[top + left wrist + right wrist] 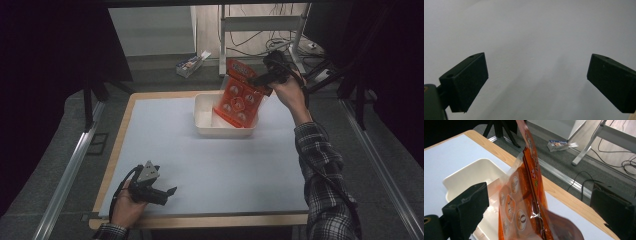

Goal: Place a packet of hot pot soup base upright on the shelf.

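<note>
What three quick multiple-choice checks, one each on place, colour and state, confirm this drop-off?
1. Where does the orange snack packet stand?
A. in the white bin
B. on the floor
C. beside the left claw

2. What colour is the bin?
A. blue
B. white
C. black

3. How is the right claw?
A. shut on the packet
B. shut, empty
C. open, packet between its jaws

Key: 1 A, its lower end sits inside the bin, leaning on the rim; 2 B, white walls in the high view; 3 C, both jaws stand clear of the packet.
</note>
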`<control>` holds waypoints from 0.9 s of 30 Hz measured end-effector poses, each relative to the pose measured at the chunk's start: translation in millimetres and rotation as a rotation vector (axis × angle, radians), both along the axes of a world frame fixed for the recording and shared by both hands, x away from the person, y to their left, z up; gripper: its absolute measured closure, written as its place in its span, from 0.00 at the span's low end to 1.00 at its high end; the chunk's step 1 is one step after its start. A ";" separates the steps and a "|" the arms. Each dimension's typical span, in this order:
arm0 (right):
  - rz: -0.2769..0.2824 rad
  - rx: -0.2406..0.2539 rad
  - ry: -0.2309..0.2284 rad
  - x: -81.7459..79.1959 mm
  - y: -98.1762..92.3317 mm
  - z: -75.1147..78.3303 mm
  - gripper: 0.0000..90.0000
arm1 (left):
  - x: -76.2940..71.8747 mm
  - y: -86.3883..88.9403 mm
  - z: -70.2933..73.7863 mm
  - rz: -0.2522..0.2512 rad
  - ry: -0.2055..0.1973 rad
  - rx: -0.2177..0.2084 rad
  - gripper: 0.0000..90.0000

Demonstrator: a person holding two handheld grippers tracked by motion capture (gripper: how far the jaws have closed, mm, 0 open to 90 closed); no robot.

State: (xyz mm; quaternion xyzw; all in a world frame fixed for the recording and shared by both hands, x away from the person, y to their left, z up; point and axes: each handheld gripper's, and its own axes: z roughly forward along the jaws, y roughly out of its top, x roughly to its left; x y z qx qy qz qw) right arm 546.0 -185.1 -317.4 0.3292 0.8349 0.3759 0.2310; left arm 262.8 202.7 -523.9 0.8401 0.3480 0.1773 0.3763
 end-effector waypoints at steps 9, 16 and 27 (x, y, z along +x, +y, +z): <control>0.016 0.007 -0.007 -19.7 -7.4 6.5 0.00 | 0.0 0.5 0.6 0.003 -0.001 -0.006 0.03; 0.017 0.026 -0.010 -39.1 -14.8 9.2 0.00 | 0.2 -0.2 0.4 0.002 -0.002 0.003 0.03; 0.061 0.053 -0.046 -74.1 -18.6 2.0 0.00 | 0.3 -1.7 -0.3 -0.001 0.001 0.016 0.03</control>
